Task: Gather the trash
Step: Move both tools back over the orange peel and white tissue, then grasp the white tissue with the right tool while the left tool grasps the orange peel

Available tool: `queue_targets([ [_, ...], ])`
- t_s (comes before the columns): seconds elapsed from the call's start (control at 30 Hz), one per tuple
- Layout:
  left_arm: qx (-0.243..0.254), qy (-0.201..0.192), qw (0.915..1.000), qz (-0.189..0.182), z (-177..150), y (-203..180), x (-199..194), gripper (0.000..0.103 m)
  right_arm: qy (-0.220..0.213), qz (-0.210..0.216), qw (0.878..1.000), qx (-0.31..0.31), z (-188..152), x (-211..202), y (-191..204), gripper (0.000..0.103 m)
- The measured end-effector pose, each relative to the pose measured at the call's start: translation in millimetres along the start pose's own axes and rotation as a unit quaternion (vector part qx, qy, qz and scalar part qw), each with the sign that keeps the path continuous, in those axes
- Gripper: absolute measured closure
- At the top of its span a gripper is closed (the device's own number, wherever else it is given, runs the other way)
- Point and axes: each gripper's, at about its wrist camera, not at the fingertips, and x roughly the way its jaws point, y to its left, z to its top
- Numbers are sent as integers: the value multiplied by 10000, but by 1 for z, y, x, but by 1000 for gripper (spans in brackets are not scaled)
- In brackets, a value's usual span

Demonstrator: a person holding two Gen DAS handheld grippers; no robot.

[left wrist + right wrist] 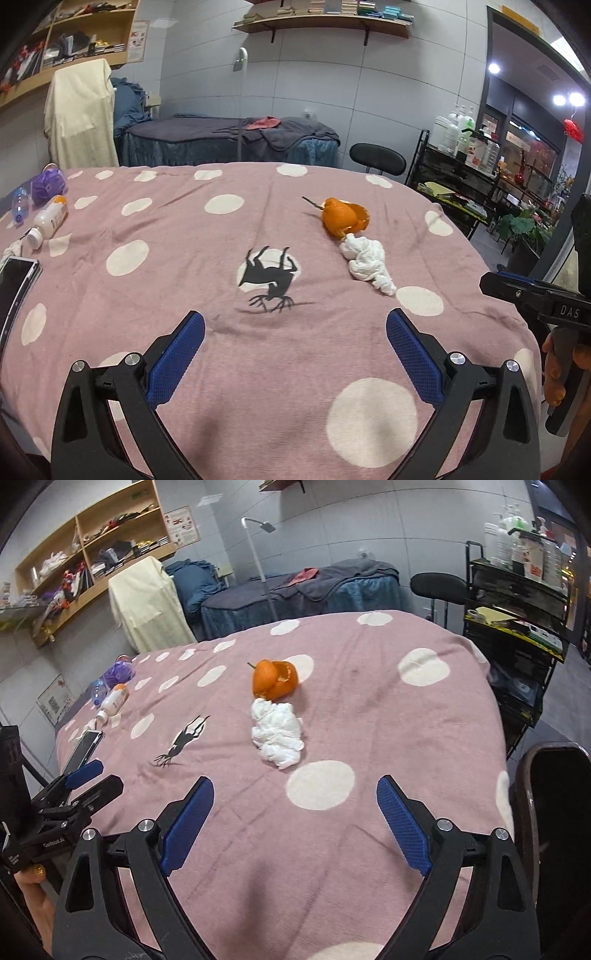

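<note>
Presently both spread: left hand-held gripper (295, 334) and right hand-held gripper (295, 801) hover empty over the pink spotted cloth (369, 709). Ahead, crumpled tissue (277, 734) touches orange peel (275, 679), mid-worktop.

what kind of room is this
Probably a massage or beauty treatment room: a draped treatment bed by the far wall, a cart of lotion bottles, and wall shelves of supplies.

Right gripper (295, 823) hangs wide-jawed over the near edge of the cloth (369, 709). Mid-cloth, a tissue (277, 734) touches orange peel (275, 679); bottles (114, 698) line the left edge.
</note>
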Motion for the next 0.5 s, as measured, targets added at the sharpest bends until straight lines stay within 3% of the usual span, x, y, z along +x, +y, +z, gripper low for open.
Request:
queue_targets([
  [0.2,-160,67,9998,137,-2,31,-1,6,439,348,9979,-334,15,36,33,14],
  [0.4,-257,277,9993,-43,-3,51,3,6,915,335,9931,-646,26,82,54,14],
  [0.5,-216,324,9992,-117,-2,52,7,6,1094,129,9918,-647,34,103,53,14],
])
